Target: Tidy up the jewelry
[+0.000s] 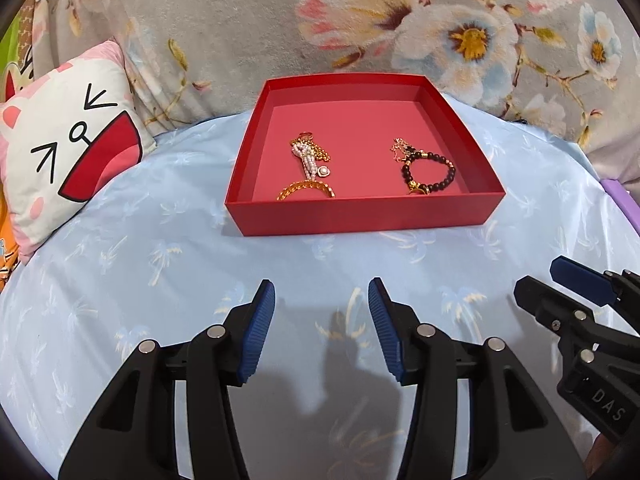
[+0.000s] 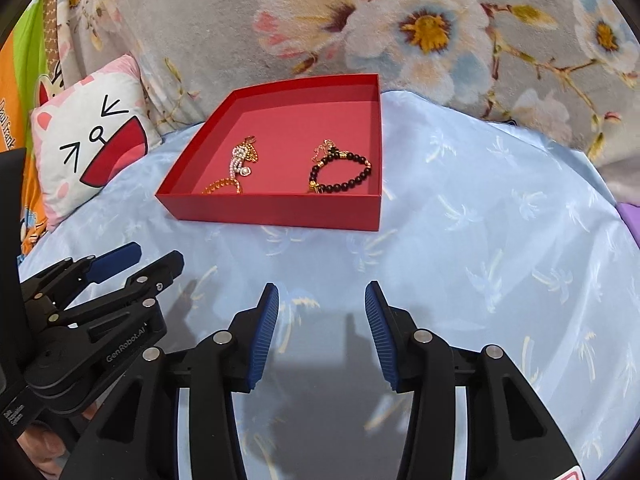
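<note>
At far left a cartoon-face cushion (image 1: 68,136) leans against a grey floral blanket (image 1: 248,20). Right of it, on the pale blue palm-print sheet (image 1: 132,248), sits a shallow red tray (image 1: 360,216). Inside, on its left half, lie a pearl strand (image 1: 306,158) tangled with a gold chain and a gold bangle (image 1: 306,191) by the near wall; on the right half lies a dark bead bracelet (image 1: 430,172) with a fine gold chain at its top.

The left gripper (image 1: 322,320) hangs over bare sheet, jaws parted about halfway and empty — the tray lies well ahead of it, apart from the fingertips. The right gripper (image 2: 322,322) stands likewise half open, holding nothing, with the tray ahead and to its left.

Only the left wrist view shows the right gripper's side, lettered "DAS"; only the right wrist view shows "GenRobot.AI" on the left one and a hand (image 2: 44,446) beneath it.
</note>
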Available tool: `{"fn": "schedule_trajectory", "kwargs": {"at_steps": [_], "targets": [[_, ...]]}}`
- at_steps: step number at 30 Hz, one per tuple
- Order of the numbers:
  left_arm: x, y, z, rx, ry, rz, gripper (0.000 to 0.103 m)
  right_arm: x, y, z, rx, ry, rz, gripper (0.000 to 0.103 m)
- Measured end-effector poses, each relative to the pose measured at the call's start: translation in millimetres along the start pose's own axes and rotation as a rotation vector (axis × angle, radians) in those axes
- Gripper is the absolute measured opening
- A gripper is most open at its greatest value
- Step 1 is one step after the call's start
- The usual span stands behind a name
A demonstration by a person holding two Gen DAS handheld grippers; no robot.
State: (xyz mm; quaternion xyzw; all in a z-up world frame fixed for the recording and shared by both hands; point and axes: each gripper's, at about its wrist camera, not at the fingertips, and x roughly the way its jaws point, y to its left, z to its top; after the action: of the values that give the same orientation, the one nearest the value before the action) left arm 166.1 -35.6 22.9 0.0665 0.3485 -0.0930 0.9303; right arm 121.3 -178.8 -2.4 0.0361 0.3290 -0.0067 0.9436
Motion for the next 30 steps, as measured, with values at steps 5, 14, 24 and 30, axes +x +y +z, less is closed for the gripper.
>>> {"fn": "schedule_trajectory", "kwargs": {"at_steps": [5, 14, 24, 30], "targets": [[-1, -1, -10, -0.005, 0.009, 0.007, 0.051, -2, 0, -8, 0.008, 0.005, -0.004, 0.047], [-3, -1, -15, -0.012, 0.004, 0.032, 0.064, 2, 12, -17, -0.032, 0.0, -0.031, 0.051], [-4, -4, -15, 0.003, 0.007, 0.068, 0.072, 6, 18, -20, -0.056, 0.004, -0.07, 0.053], [-1, -2, -16, -0.01, 0.023, 0.078, 0.076, 5, 21, -21, -0.067, -0.003, -0.105, 0.056]]}}
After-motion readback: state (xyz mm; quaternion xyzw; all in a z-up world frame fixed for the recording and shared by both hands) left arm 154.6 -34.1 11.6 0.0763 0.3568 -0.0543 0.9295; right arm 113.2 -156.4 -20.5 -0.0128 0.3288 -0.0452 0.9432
